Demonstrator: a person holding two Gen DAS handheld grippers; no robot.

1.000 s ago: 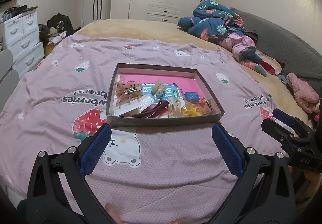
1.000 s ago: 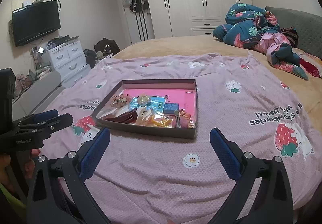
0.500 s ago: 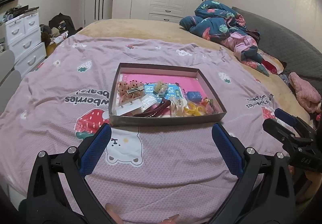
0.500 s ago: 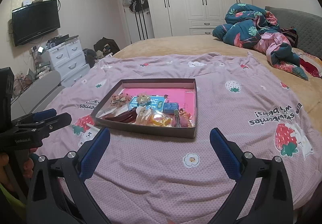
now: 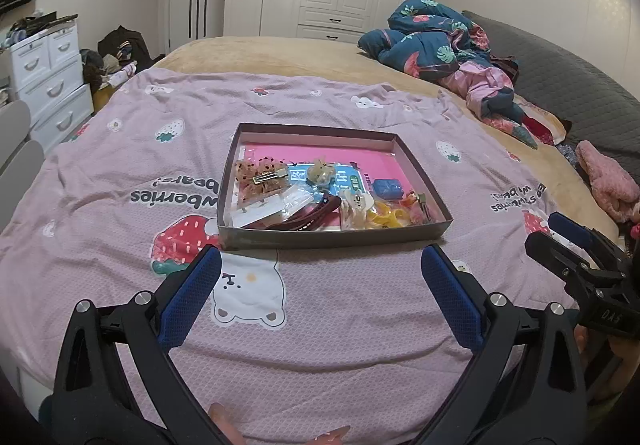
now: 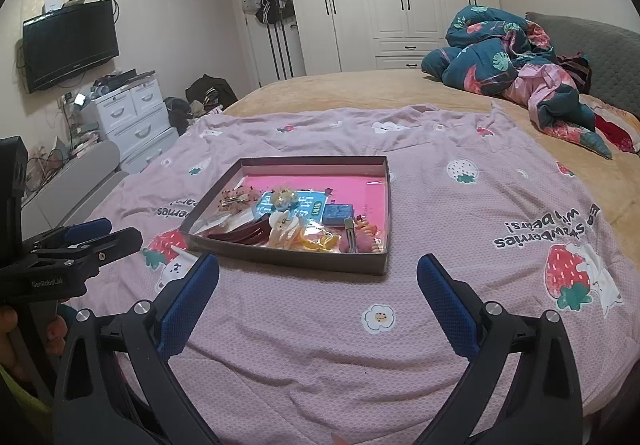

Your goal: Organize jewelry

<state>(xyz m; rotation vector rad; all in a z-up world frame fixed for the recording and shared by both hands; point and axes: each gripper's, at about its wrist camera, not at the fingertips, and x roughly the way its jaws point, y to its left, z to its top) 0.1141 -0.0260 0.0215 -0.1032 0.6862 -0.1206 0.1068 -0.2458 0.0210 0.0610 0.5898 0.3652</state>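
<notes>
In the left wrist view, the left gripper hovers with fingers spread wide, holding nothing, near the shallow brown cardboard tray with a pink floor, which lies on the pink strawberry-print bedspread with hair clips and jewelry piled along its near side. In the right wrist view, the right gripper is likewise spread and empty before that tray.

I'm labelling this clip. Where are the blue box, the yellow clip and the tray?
blue box (image 5: 386,189), left wrist view, on its lid.
yellow clip (image 5: 385,220), left wrist view, on its middle.
tray (image 6: 288,259), right wrist view, on its near wall.
</notes>
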